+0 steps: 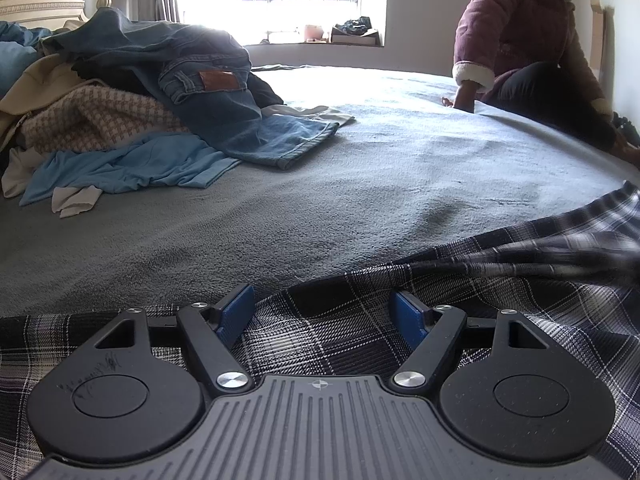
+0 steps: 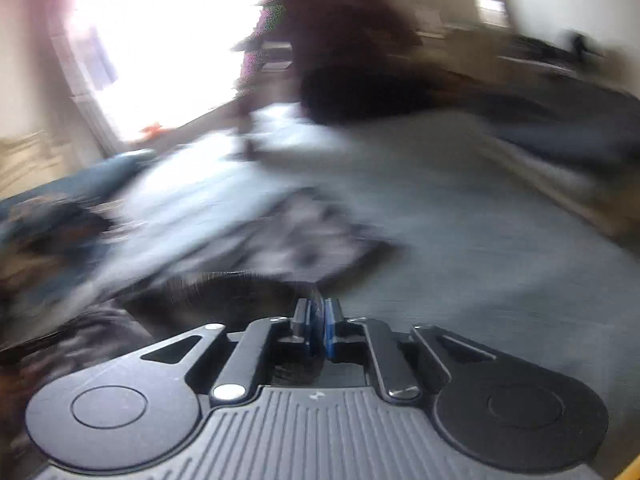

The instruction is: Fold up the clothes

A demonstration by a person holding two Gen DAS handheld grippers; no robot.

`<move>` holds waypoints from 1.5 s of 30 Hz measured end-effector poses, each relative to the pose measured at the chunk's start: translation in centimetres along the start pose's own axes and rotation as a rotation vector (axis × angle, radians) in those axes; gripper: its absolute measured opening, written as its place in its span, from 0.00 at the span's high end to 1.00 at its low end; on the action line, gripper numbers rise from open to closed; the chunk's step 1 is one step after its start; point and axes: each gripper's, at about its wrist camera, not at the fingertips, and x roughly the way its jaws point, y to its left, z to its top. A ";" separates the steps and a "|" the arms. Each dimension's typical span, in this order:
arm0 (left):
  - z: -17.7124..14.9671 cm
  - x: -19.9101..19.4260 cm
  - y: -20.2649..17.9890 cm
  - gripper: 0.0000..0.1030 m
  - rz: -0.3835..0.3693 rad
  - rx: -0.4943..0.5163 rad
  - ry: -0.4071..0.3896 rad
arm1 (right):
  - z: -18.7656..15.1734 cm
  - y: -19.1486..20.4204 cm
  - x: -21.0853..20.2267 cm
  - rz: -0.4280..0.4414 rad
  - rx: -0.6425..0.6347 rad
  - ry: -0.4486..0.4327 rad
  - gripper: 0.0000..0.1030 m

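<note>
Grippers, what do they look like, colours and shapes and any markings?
Both grippers, left and right, are black: ribbed grey-black base, round discs either side, angled link arms with silver rivets, blue pads on the jaws. A small cross mark sits mid-base; the left disc bears scribbles.

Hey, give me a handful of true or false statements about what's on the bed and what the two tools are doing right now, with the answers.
1. The left tool stands open over the dark plaid flannel garment. True.
2. The right tool is wide open with nothing between its blue pads. False: its pads are nearly together, with a thin strip of dark fabric between them.
3. Folded blue denim jeans with a brown leather patch lie on top of the clothes pile. True.
4. The bed is covered with a bright red sheet. False: the grey fleece blanket covers it.
5. A person in a maroon padded jacket sits at the far edge of the bed. True.
</note>
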 end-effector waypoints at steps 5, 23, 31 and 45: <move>0.0 0.0 0.1 0.27 -0.001 -0.001 0.000 | -0.3 -3.0 -0.4 -0.083 0.094 -0.017 0.72; 0.0 0.0 0.0 0.26 0.004 0.003 0.002 | 3.9 2.2 9.1 0.191 -0.051 0.088 0.42; 0.0 0.0 -0.1 0.26 0.005 0.002 -0.001 | 2.5 3.3 8.8 0.202 -0.156 0.133 0.74; 0.0 0.0 -0.1 0.25 0.010 0.004 -0.002 | 5.5 6.8 4.4 0.084 -0.296 -0.094 0.96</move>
